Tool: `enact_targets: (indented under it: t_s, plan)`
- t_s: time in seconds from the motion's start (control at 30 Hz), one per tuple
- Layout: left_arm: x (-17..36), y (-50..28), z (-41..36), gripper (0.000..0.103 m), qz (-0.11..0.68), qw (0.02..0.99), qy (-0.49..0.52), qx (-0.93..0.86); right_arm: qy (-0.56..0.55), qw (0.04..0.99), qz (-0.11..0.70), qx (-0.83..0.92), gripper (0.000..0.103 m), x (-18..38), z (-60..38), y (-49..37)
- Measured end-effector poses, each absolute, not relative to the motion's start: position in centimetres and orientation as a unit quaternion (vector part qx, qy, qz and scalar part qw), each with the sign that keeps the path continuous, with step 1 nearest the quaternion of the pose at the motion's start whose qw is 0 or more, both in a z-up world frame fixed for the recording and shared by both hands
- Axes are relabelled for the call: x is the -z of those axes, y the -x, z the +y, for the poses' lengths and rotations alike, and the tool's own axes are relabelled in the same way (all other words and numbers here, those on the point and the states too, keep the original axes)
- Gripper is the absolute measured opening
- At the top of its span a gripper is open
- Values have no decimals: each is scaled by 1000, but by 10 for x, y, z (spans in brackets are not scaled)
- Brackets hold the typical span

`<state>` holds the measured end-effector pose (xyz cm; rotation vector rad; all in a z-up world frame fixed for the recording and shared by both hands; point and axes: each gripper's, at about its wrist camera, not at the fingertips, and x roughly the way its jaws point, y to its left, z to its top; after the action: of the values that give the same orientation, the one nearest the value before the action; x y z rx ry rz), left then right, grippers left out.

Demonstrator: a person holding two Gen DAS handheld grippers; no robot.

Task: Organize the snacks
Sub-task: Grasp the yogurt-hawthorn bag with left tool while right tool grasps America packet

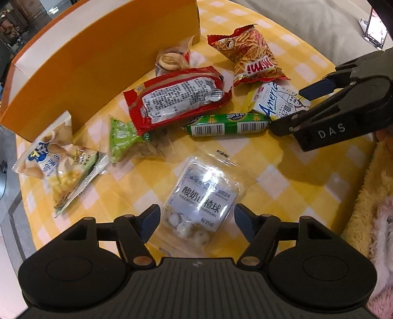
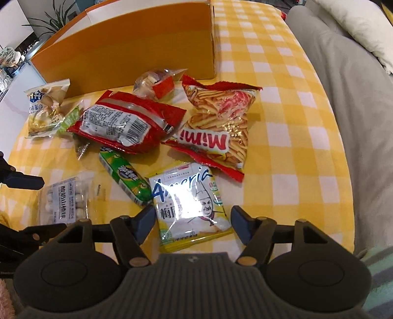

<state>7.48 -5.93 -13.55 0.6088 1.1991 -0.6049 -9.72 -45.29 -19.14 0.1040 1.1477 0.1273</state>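
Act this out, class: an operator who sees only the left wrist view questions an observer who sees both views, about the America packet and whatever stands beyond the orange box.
Operator: Is the right gripper clamped on the America packet?
Observer: No. The right wrist view shows the right gripper open, with the America packet lying flat on the cloth between its fingers.
Operator: Anything beyond the orange box?
Observer: Yes. A leafy plant stands behind the orange box, at its left end in that view.
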Motion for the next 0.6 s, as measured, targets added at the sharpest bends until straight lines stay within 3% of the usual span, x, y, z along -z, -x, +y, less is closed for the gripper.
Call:
enact_targets:
  t_s: [0.3,0.6]
  plan:
    - [149,-83,-69,86,542,735,-298,278,-29,841,536,-63,72,194,-446,93]
    - [153,-93,-60,88,562,746,-246,259,15,841,537,-60,70,195,-434,95]
